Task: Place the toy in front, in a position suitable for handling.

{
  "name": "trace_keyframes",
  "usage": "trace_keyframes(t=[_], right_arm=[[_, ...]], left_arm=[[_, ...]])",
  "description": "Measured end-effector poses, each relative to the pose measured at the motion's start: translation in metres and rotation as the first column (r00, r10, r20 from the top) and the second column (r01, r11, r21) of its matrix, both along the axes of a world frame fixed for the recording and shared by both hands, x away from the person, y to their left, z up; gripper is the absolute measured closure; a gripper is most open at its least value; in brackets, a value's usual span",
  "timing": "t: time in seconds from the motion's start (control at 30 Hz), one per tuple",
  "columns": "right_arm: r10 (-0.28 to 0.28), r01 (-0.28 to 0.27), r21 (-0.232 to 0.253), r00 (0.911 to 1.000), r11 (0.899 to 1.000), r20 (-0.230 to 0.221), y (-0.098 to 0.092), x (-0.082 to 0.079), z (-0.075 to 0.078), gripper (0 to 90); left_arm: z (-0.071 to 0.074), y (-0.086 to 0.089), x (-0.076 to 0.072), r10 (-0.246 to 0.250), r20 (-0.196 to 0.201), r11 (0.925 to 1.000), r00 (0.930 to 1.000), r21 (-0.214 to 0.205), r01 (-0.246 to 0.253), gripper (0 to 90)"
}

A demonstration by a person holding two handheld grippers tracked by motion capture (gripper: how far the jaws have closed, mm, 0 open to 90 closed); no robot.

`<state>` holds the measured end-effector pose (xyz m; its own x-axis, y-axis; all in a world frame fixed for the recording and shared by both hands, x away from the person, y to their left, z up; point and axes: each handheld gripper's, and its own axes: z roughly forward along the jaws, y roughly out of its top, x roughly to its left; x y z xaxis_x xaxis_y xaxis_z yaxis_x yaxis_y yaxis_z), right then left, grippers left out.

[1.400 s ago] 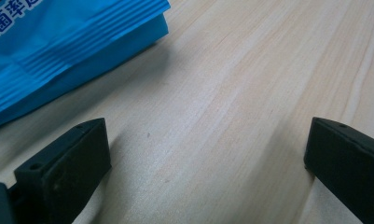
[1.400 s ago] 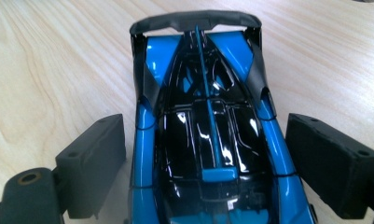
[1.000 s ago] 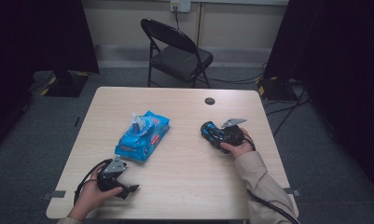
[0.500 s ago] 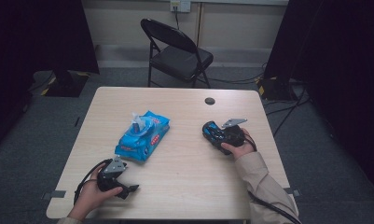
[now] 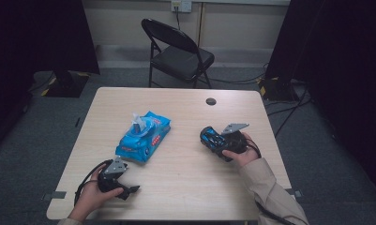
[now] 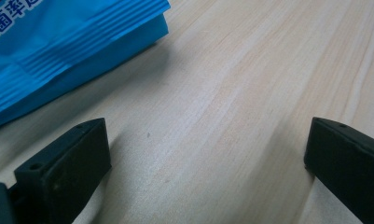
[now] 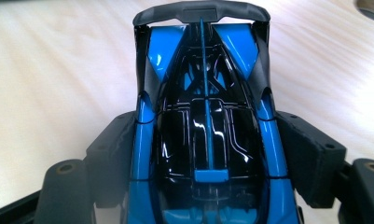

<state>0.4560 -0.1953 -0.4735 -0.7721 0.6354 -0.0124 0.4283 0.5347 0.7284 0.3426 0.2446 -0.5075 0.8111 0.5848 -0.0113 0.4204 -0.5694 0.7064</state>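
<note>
A: Right gripper [image 5: 213,139]?
B: Closed on blue toy car [image 7: 207,135], one jaw pressing each flank; seen at 3 o'clock on table [image 5: 185,197].

A: Left gripper [image 5: 129,190]?
B: Wide open, holding nothing, resting at 7 o'clock, near blue wipes pack [image 5: 143,137]. Pack lying around centre, well apart from car.

I can make out white Chinese characters, "菌率" among them, printed on the blue wipes pack [image 6: 58,51], at its edge nearest my left gripper's camera; its red label is too small to read.
</note>
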Motion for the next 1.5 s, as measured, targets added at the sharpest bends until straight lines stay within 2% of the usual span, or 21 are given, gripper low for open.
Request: trace_keyframes(t=[0.17, 0.33, 0.47, 0.53, 0.6, 0.67, 0.77, 0.9, 1.0, 1.07, 1.1, 1.13, 1.2, 1.37, 1.5], right_arm=[[0.045, -0.044, 0.014, 0.9990, 0.999, -0.007, 0.011, -0.029, 0.002, 26.2], [0.076, -0.076, 0.012, 0.9969, 0.997, -0.022, 0.022, -0.057, -0.006, 26.2], [0.090, -0.090, 0.016, 0.9954, 0.996, -0.032, 0.027, -0.073, -0.011, 29.1], [0.088, -0.088, -0.005, 0.9961, 0.996, -0.013, 0.030, -0.079, -0.014, 29.2], [0.088, -0.088, 0.015, 0.9957, 0.996, -0.027, 0.030, -0.081, -0.013, 29.2], [0.099, -0.099, -0.016, 0.9950, 0.995, -0.014, 0.033, -0.083, -0.013, 29.2], [0.102, -0.102, -0.017, 0.9948, 0.995, -0.003, 0.035, -0.083, -0.014, 29.1], [0.092, -0.092, 0.011, 0.9957, 0.996, 0.008, 0.034, -0.084, -0.017, 29.0], [0.082, -0.083, 0.015, 0.9964, 0.996, 0.018, 0.034, -0.086, -0.018, 28.6], [0.090, -0.091, 0.025, 0.9957, 0.996, 0.020, 0.032, -0.085, -0.019, 23.9], [0.079, -0.080, 0.013, 0.9963, 0.997, 0.032, 0.031, -0.085, -0.019, 16.1], [0.068, -0.069, 0.007, 0.9973, 0.998, 0.028, 0.029, -0.086, -0.019, 13.1], [0.065, -0.066, 0.034, 0.9976, 0.997, 0.024, 0.023, -0.089, -0.018, 14.3], [0.068, -0.069, 0.039, 0.9976, 0.997, 0.015, 0.007, -0.102, -0.017, 14.1], [0.047, -0.047, 0.030, 0.9989, 0.998, -0.009, -0.007, -0.111, -0.025, 14.2]], left_arm=[[0.000, 0.000, 0.000, 0.001, 0.001, 1.0000, 1.0000, 0.000, -0.001, 0.0], [0.000, 0.000, 0.000, 0.000, 0.001, 1.0000, 1.0000, 0.002, 0.000, 0.0], [0.000, 0.000, 0.000, 0.002, 0.001, 1.0000, 1.0000, 0.001, -0.002, 0.0], [0.000, 0.000, 0.000, 0.002, 0.000, 1.0000, 1.0000, 0.000, -0.002, 0.0], [0.000, 0.000, 0.000, 0.003, 0.000, 1.0000, 1.0000, 0.000, -0.003, 0.0], [0.000, 0.000, 0.000, 0.004, 0.000, 1.0000, 1.0000, -0.001, -0.004, 0.0], [0.000, 0.000, 0.000, 0.004, 0.000, 1.0000, 1.0000, -0.001, -0.004, 0.0], [0.000, 0.000, 0.000, 0.004, 0.000, 1.0000, 1.0000, -0.001, -0.004, 0.0], [0.000, 0.000, 0.000, 0.003, 0.000, 1.0000, 1.0000, 0.000, -0.003, 0.0], [0.000, 0.000, 0.000, 0.003, 0.000, 1.0000, 1.0000, 0.000, -0.003, 0.0], [0.000, 0.000, 0.000, 0.004, 0.000, 1.0000, 1.0000, 0.000, -0.004, 0.0], [0.000, 0.000, 0.000, 0.004, 0.000, 1.0000, 1.0000, 0.001, -0.004, 0.0], [0.000, 0.000, 0.000, 0.005, 0.001, 1.0000, 1.0000, 0.000, -0.005, 0.0], [0.000, 0.000, 0.000, 0.005, 0.001, 1.0000, 1.0000, 0.001, -0.005, 0.0], [0.000, 0.000, 0.000, 0.005, 0.001, 1.0000, 1.0000, 0.001, -0.005, 0.0]])
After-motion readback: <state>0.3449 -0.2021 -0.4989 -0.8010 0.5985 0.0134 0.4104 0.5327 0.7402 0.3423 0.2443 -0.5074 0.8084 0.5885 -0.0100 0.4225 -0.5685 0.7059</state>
